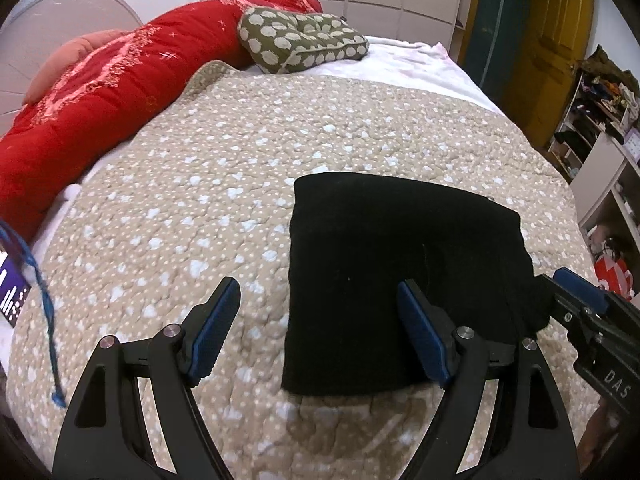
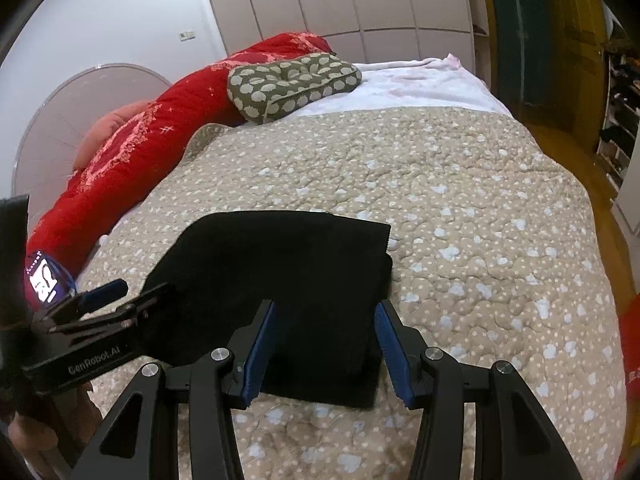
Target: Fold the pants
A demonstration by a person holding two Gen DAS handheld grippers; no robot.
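Note:
The black pants (image 1: 400, 256) lie folded into a compact rectangle on the beige dotted quilt (image 1: 224, 184). My left gripper (image 1: 320, 292) is open above the quilt, its right finger over the bundle's left part, nothing between the pads. My right gripper (image 2: 326, 312) hangs open over the near right corner of the pants (image 2: 280, 272), the pads not pressing the cloth. In the left wrist view the right gripper (image 1: 576, 292) comes in from the right by the bundle's corner. In the right wrist view the left gripper (image 2: 120, 292) shows at the left edge.
A red duvet (image 1: 100, 100) runs along the bed's left side, with a green patterned cushion (image 1: 304, 40) at the far end on a white sheet (image 2: 420, 84). A phone (image 2: 44, 276) glows at the left. Shelves (image 1: 600, 120) and a wooden floor (image 2: 600, 208) lie right of the bed.

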